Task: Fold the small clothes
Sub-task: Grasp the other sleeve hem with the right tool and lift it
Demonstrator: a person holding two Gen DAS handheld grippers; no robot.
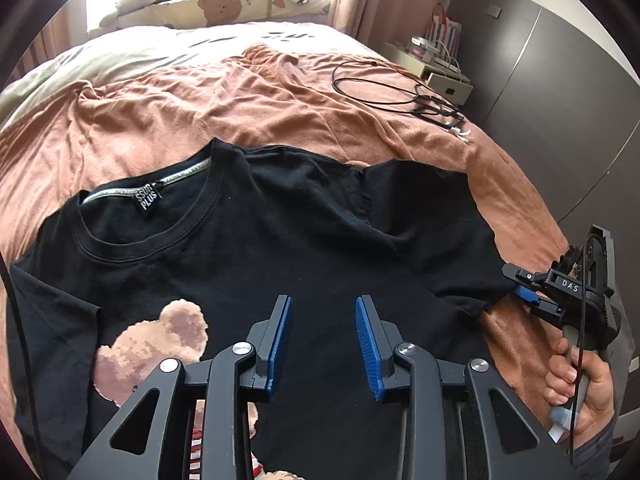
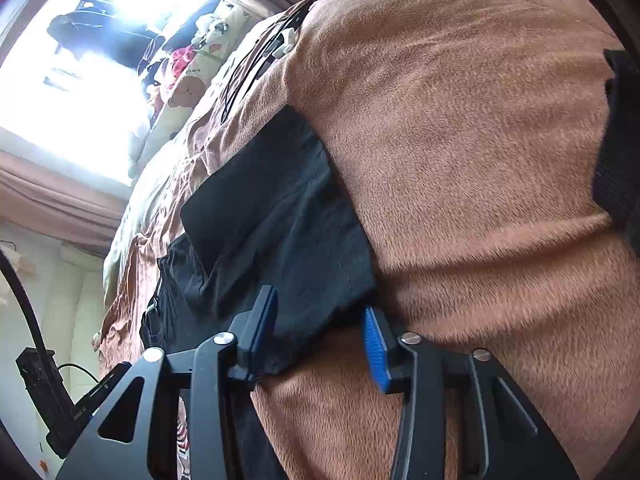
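T-shirt point(image 1: 280, 240) lies spread and unfolded mid-frame on the blanket point(image 1: 160, 100); left gripper point(image 1: 323, 344) hovers part-open and empty, right gripper point(image 2: 320, 340) part-open around a sleeve hem, not pinching

You saw a black T-shirt point(image 1: 280, 240) printed with a tan bear point(image 1: 160, 344), an orange-brown bed cover point(image 1: 200, 96), and blue claw pads point(image 1: 366, 344).

Black T-shirt point(image 1: 280, 240): one. Bear print point(image 1: 156, 352) on it: one. Neck label point(image 1: 147, 201): one. Grippers: two, left gripper point(image 1: 323, 344), right gripper point(image 2: 320, 340). Brown blanket point(image 1: 200, 100): one. Black cable point(image 1: 392, 88): one coil.
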